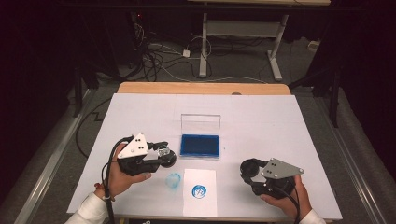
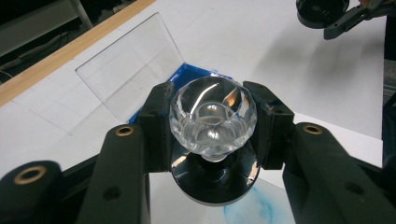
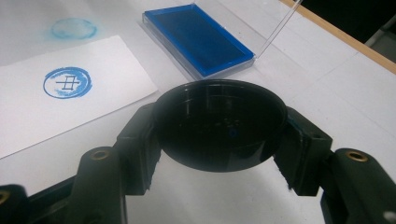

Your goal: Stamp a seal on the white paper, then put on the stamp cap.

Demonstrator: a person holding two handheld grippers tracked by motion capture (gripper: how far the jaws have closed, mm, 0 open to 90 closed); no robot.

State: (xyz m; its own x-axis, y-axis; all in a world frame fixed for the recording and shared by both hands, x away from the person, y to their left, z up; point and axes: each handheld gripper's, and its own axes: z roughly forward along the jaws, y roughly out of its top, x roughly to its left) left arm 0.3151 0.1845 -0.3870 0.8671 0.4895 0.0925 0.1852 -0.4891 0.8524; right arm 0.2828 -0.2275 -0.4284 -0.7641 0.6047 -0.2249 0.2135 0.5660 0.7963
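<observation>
Left tool (image 1: pixel 161 154) held in the left hand (image 1: pixel 125 175), forearm in from bottom-left, white sleeve at the wrist; jaws point right, roughly level, clamped tight. Right tool (image 1: pixel 250 170) in the right hand (image 1: pixel 286 196), forearm in from bottom-right; jaws point left, low over the table, also clamped. Tools well apart.

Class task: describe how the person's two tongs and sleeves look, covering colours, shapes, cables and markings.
Both the left tongs and the right tongs are black, each topped by a grey three-cornered plate with dark dots. Brass-coloured rings sit in the jaw arms. A black cable trails from each. The sleeves are white.
</observation>
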